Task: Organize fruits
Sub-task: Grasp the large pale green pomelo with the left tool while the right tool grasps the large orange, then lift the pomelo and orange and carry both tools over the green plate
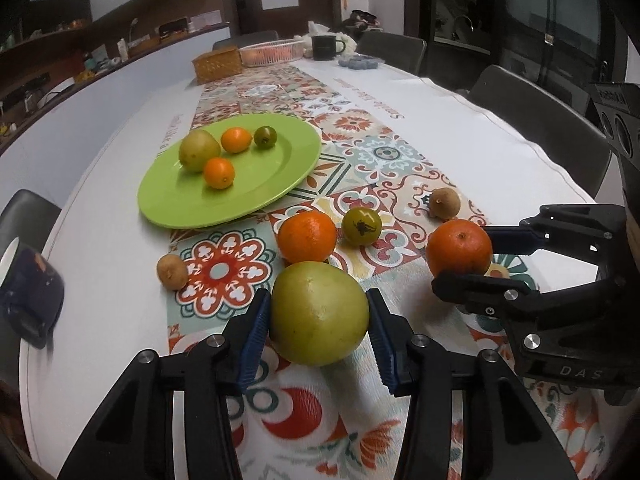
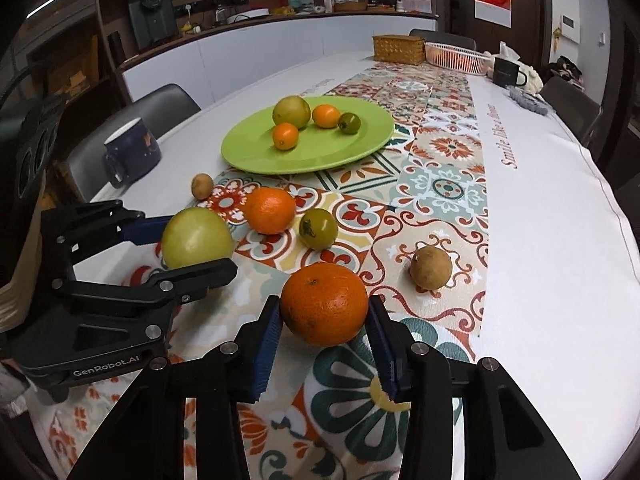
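On the patterned tablecloth (image 1: 360, 168), short of the green plate (image 1: 280, 184), the left gripper (image 1: 318, 330) clamps a yellow-green pomelo-like fruit (image 1: 320, 314) and the right gripper (image 2: 324, 326) an orange (image 2: 324, 304) — both round, firm, probably smooth-skinned, best pinched across the widest middle.

Your left hand-held gripper (image 1: 318, 326) is clamping the big yellow-green fruit (image 1: 319, 313) on the surface (image 1: 460, 148); your right hand-held gripper (image 1: 460, 258) is gripping an orange (image 1: 459, 247).
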